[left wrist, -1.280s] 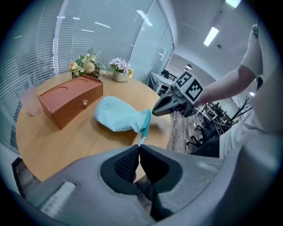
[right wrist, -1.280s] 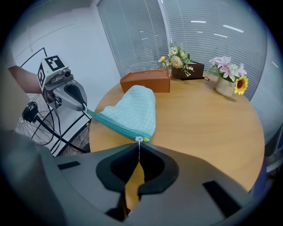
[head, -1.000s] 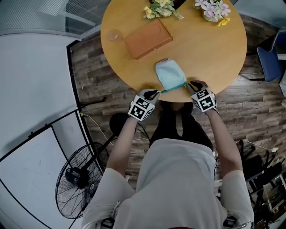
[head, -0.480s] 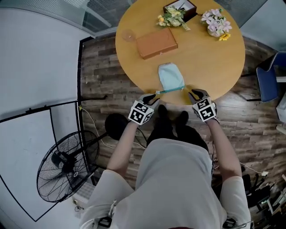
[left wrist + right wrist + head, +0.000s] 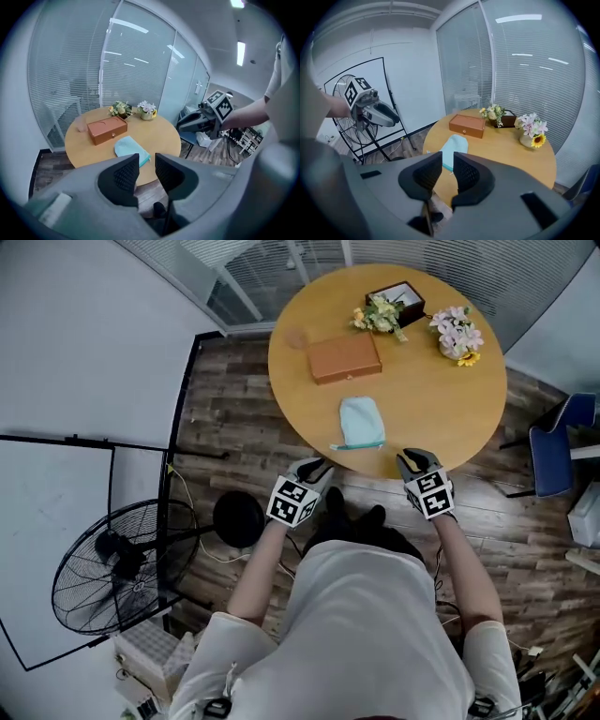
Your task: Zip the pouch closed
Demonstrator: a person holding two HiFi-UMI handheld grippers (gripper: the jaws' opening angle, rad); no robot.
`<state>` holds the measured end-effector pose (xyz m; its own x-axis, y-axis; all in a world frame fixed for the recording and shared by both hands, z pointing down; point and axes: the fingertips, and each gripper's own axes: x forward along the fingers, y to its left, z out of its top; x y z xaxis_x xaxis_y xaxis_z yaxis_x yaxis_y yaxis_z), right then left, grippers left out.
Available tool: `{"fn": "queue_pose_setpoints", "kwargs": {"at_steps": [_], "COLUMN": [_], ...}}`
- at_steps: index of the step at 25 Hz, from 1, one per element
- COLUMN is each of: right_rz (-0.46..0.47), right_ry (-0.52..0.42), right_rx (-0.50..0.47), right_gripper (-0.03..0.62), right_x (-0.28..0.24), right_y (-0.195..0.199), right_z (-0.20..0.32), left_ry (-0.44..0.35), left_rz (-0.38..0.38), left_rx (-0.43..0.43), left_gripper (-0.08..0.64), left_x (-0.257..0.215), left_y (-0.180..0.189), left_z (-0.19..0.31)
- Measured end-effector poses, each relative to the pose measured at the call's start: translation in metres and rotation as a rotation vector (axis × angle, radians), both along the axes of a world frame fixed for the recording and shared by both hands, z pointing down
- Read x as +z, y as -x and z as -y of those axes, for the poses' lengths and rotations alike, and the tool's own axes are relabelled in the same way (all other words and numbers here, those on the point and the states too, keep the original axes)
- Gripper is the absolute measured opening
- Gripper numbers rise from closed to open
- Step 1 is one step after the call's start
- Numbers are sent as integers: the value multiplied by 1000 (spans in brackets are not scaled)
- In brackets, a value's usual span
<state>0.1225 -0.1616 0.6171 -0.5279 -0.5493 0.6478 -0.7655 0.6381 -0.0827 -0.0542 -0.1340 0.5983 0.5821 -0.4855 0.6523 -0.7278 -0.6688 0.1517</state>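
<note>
A light blue pouch point(image 5: 361, 422) lies flat near the front edge of the round wooden table point(image 5: 441, 404), its zip edge towards me. My left gripper point(image 5: 317, 467) hovers off the table's edge, a little short of the pouch's left corner. My right gripper point(image 5: 409, 461) hovers at the edge, to the right of the pouch. Neither touches it. In the left gripper view, the jaws point(image 5: 146, 166) stand slightly apart with nothing between them, the pouch point(image 5: 131, 149) beyond. In the right gripper view, the jaws point(image 5: 447, 171) also show an empty gap before the pouch point(image 5: 452, 146).
A brown wooden box point(image 5: 346, 358), a clear glass point(image 5: 296, 337), a dark box with a posy point(image 5: 389, 306) and a flower vase point(image 5: 457, 334) stand at the table's far side. A fan point(image 5: 112, 563) and a black stool point(image 5: 237, 519) stand left, a blue chair point(image 5: 553, 442) right.
Both grippers have come off the pouch's zip ends and risen back from the table. The pouch stays flat on the table, and the head view has lifted away.
</note>
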Motion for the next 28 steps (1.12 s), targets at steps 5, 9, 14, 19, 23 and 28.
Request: {"fn": "queue_pose_setpoints", "kwargs": {"at_steps": [5, 9, 14, 19, 23, 28], "right_rz": [17, 30, 46, 54, 75, 99], "right_ry": [-77, -122, -204, -276, -321, -388], "right_rx": [-6, 12, 42, 89, 125, 145], "right_gripper": [74, 72, 72, 71, 67, 46], "right_x": [-38, -69, -113, -161, -195, -235], "right_y": [6, 8, 17, 31, 41, 45], "right_z": [-3, -6, -10, -20, -27, -39], "left_ry": [-73, -131, -224, -281, -350, -413], "left_rz": [-73, -110, -135, -220, -265, -282], "left_rx": [-77, -110, -103, -113, -101, -50], "left_gripper": [110, 109, 107, 101, 80, 64], "left_x": [-44, -75, -116, -168, -208, -240], "left_y": [9, 19, 35, 54, 69, 76], "left_z": [-8, -10, -12, -15, -11, -13]}}
